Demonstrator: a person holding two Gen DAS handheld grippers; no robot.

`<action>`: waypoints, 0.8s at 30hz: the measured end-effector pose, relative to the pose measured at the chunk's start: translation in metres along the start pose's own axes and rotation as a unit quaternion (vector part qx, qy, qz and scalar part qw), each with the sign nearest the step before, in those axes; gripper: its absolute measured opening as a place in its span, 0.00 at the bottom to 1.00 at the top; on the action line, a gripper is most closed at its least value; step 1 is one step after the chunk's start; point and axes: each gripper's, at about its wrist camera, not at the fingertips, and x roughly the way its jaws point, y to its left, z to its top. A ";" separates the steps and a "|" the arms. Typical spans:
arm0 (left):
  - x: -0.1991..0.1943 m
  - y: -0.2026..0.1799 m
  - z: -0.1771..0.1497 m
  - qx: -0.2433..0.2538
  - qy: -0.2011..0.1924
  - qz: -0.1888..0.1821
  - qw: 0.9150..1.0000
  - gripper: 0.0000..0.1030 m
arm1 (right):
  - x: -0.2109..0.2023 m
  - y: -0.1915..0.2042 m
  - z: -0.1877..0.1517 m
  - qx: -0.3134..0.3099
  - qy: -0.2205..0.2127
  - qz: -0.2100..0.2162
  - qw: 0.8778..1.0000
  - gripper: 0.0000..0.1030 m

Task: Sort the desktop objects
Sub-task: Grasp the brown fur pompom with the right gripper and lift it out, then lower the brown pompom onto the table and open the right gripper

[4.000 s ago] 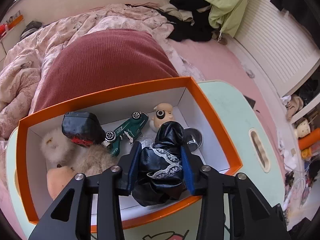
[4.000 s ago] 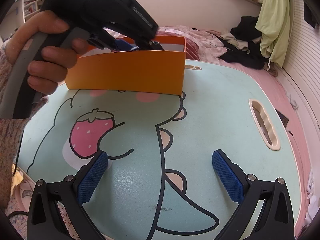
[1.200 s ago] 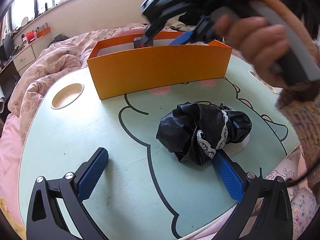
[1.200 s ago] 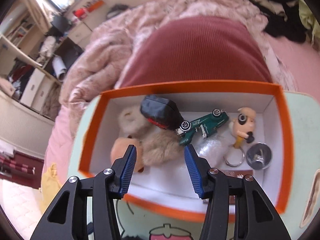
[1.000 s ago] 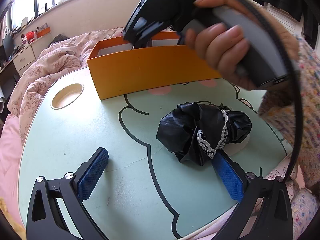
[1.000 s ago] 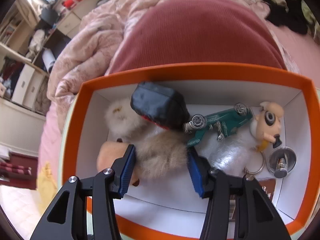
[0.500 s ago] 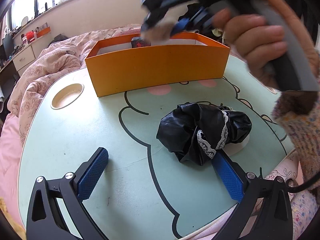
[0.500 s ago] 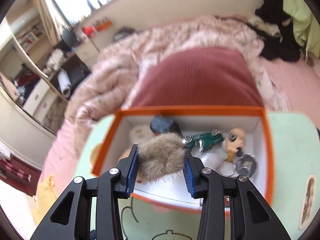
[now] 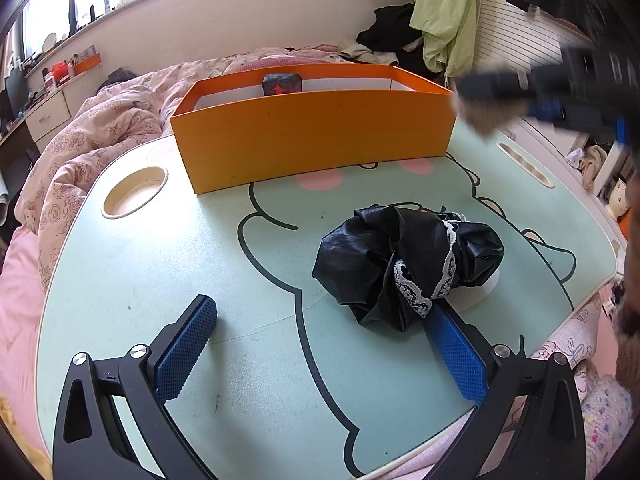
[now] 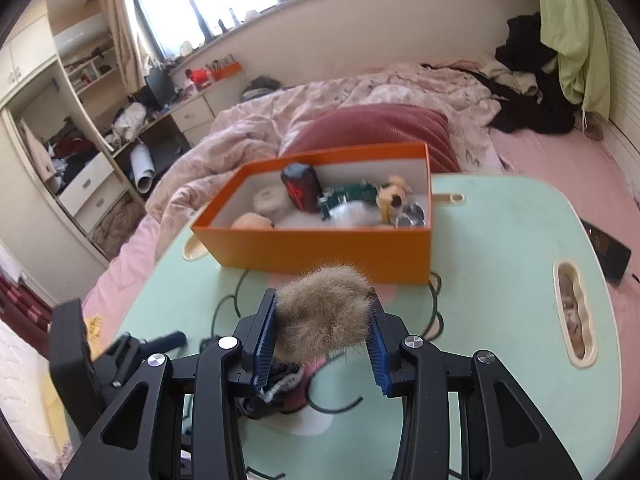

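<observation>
Your tan fur ball (image 10: 325, 312) sits pinched off the table. The crumpled black lace-trimmed cloth (image 9: 404, 264) lies before the orange box (image 9: 316, 136) — toys still inside.

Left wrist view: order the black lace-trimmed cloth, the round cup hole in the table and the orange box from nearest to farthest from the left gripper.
1. Black lace-trimmed cloth: right of centre, touching the right-side pad of the left gripper.
2. Round cup hole: on the left, in the table top.
3. Orange box: at the table's far edge, centre.

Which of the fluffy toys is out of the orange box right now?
The brown fur ball, squeezed between the right gripper fingers above the table. The paler white fluffy one lies inside the orange box.
</observation>
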 end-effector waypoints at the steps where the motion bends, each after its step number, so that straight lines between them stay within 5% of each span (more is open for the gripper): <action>1: 0.000 0.000 0.000 0.000 0.000 0.000 1.000 1.00 | 0.004 -0.004 -0.008 0.004 0.005 0.004 1.000 0.38; 9: 0.000 0.000 0.000 0.001 0.000 -0.001 1.000 1.00 | 0.033 -0.022 -0.028 0.021 0.025 0.008 0.999 0.40; 13: 0.001 0.000 0.000 0.002 0.000 -0.002 1.000 1.00 | 0.007 -0.017 -0.029 0.009 -0.035 0.015 0.999 0.82; 14: 0.001 0.001 0.000 0.002 0.000 -0.002 1.000 1.00 | -0.001 -0.015 -0.031 0.003 -0.051 0.010 0.999 0.86; 24: 0.001 0.001 -0.001 0.003 0.000 -0.003 1.000 1.00 | -0.025 -0.001 -0.071 -0.100 -0.046 -0.041 0.993 0.86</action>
